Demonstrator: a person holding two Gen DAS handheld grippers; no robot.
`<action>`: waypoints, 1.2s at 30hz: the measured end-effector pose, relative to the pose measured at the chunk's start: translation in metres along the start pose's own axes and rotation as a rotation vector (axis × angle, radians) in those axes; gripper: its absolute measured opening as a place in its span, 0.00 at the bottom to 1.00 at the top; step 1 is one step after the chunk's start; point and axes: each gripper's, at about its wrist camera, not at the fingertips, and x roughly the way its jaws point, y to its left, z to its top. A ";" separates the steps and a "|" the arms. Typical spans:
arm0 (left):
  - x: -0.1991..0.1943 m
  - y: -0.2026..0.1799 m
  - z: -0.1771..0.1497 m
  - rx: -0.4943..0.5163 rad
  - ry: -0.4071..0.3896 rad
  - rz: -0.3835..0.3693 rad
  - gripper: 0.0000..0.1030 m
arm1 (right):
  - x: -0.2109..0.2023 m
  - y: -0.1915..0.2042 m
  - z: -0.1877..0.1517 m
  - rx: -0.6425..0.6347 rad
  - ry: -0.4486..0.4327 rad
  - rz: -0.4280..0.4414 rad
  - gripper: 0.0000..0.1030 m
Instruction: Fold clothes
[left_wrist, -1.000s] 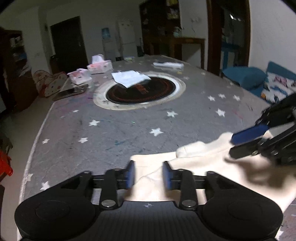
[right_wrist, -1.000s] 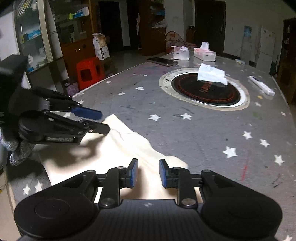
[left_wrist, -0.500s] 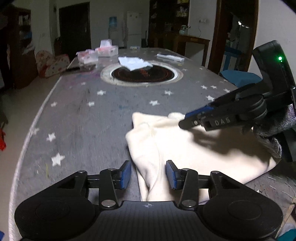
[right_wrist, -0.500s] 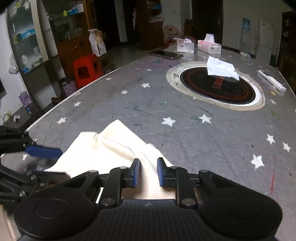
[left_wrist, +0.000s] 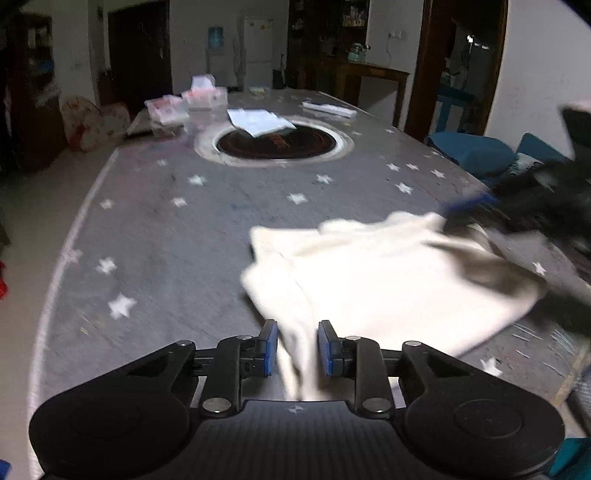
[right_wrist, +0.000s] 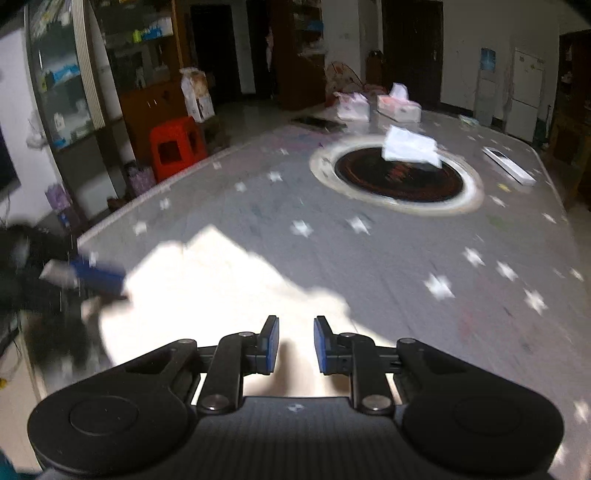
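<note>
A cream garment (left_wrist: 388, 280) lies rumpled on the near end of the grey star-print table (left_wrist: 184, 240). My left gripper (left_wrist: 297, 347) is closing its jaws on a raised fold of the garment's near edge, and the cloth fills the gap from pad to pad. In the right wrist view the garment (right_wrist: 207, 280) is a bright patch under my right gripper (right_wrist: 295, 345), whose narrow jaws have cloth between them. The left wrist view shows the right gripper (left_wrist: 469, 203) blurred at the cloth's far right corner. Across the cloth, the left gripper (right_wrist: 99, 277) shows as a blur in the right wrist view.
A round dark hob (left_wrist: 277, 142) is set in the table's middle with white paper (left_wrist: 258, 120) on it. Tissue boxes (left_wrist: 203, 96) and a white bar (left_wrist: 328, 108) lie beyond. A red stool (right_wrist: 177, 144) stands left of the table, blue cushions (left_wrist: 476, 153) right.
The left jaws have narrowed around the cloth fold. The right gripper has swung from over the garment to its far right corner, and both views are now motion-blurred.
</note>
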 end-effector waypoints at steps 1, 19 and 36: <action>-0.001 0.000 0.004 0.001 -0.012 0.000 0.26 | -0.007 -0.003 -0.009 -0.004 0.011 -0.013 0.19; 0.075 -0.043 0.044 0.035 0.040 -0.107 0.25 | 0.009 -0.035 -0.022 0.084 0.028 -0.070 0.18; 0.091 -0.057 0.054 0.042 0.029 -0.120 0.25 | 0.024 -0.030 0.001 0.060 -0.001 -0.047 0.15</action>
